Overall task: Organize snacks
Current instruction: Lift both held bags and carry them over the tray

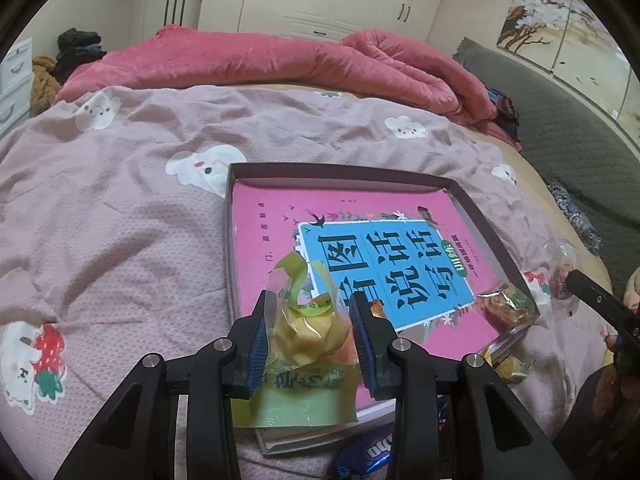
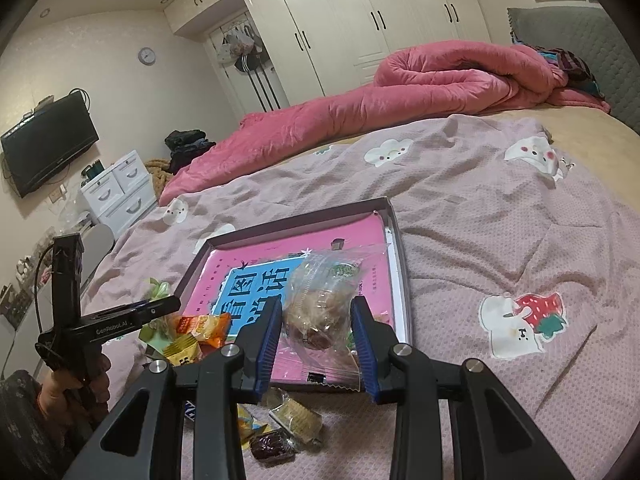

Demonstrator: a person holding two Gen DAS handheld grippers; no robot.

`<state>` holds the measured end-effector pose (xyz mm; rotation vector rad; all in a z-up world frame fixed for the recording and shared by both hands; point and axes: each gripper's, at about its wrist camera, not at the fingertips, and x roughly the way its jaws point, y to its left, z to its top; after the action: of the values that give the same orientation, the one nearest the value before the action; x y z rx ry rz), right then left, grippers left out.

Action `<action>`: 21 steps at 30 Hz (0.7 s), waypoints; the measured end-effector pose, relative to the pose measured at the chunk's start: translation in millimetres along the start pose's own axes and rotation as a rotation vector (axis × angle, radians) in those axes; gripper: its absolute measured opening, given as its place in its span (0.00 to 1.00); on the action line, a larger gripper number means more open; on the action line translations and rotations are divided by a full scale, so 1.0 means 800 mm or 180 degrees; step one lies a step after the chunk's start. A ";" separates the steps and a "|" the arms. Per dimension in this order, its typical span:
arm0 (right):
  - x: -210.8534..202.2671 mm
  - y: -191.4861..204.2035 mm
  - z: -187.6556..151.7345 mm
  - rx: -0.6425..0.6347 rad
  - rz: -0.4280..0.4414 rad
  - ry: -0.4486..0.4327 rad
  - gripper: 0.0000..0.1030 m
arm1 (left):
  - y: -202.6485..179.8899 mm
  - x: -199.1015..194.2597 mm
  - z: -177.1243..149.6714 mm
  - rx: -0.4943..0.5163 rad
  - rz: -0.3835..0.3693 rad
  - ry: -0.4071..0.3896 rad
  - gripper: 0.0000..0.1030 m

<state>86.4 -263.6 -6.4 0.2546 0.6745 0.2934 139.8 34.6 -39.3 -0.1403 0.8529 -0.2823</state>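
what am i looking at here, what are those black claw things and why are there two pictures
No robot here: a person holds a hand-held tool in each hand, and each carries a wide-angle camera looking along its two fingers. One picture comes from the left tool, the other from the right tool. They work over a bed with a pink cartoon-print sheet. On it lies a shallow box with a pink book inside, and loose wrapped snacks lie around its near edge. The left tool grips a green and yellow snack bag; the right tool grips a clear bag holding a brown pastry.
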 end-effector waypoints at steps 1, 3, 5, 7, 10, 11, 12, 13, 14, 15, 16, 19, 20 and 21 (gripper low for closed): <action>0.001 0.000 0.001 -0.0005 0.0004 0.0002 0.35 | -0.001 0.001 -0.001 0.0007 -0.0013 0.0005 0.38; 0.005 0.002 0.001 -0.0021 0.0020 0.0018 0.35 | -0.003 0.002 -0.002 0.0018 -0.0026 0.0013 0.38; 0.010 0.003 0.001 -0.0047 0.0024 0.0043 0.35 | -0.005 0.002 -0.004 0.0018 -0.0054 0.0013 0.38; 0.018 0.005 0.001 -0.0075 0.0048 0.0090 0.35 | -0.009 0.003 -0.005 0.0035 -0.0078 0.0011 0.38; 0.029 0.010 -0.001 -0.0142 0.0039 0.0162 0.35 | -0.012 0.004 -0.008 0.0055 -0.0099 0.0012 0.38; 0.032 0.012 -0.002 -0.0165 0.0035 0.0187 0.35 | -0.013 0.005 -0.009 0.0054 -0.0117 0.0023 0.38; 0.037 0.014 -0.004 -0.0199 0.0032 0.0227 0.35 | -0.014 0.006 -0.010 0.0057 -0.0123 0.0024 0.38; 0.039 0.016 -0.005 -0.0224 0.0018 0.0241 0.35 | -0.015 0.007 -0.011 0.0065 -0.0128 0.0020 0.38; 0.042 0.018 -0.006 -0.0262 0.0000 0.0259 0.35 | -0.016 0.007 -0.012 0.0079 -0.0133 0.0023 0.38; 0.044 0.020 -0.007 -0.0302 -0.0009 0.0280 0.35 | -0.017 0.008 -0.013 0.0086 -0.0133 0.0021 0.38; 0.047 0.022 -0.008 -0.0335 -0.0020 0.0289 0.35 | -0.019 0.008 -0.014 0.0091 -0.0144 0.0023 0.38; 0.052 0.024 -0.009 -0.0374 -0.0014 0.0305 0.35 | -0.021 0.009 -0.016 0.0108 -0.0171 0.0026 0.38; 0.053 0.025 -0.009 -0.0379 -0.0015 0.0309 0.35 | -0.022 0.009 -0.017 0.0117 -0.0173 0.0028 0.38; 0.055 0.026 -0.010 -0.0385 -0.0005 0.0315 0.35 | -0.024 0.009 -0.017 0.0133 -0.0167 0.0025 0.38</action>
<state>110.1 -228.3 -30.8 0.1246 0.7517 0.3459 130.2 14.1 -49.1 -0.1228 0.8516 -0.3497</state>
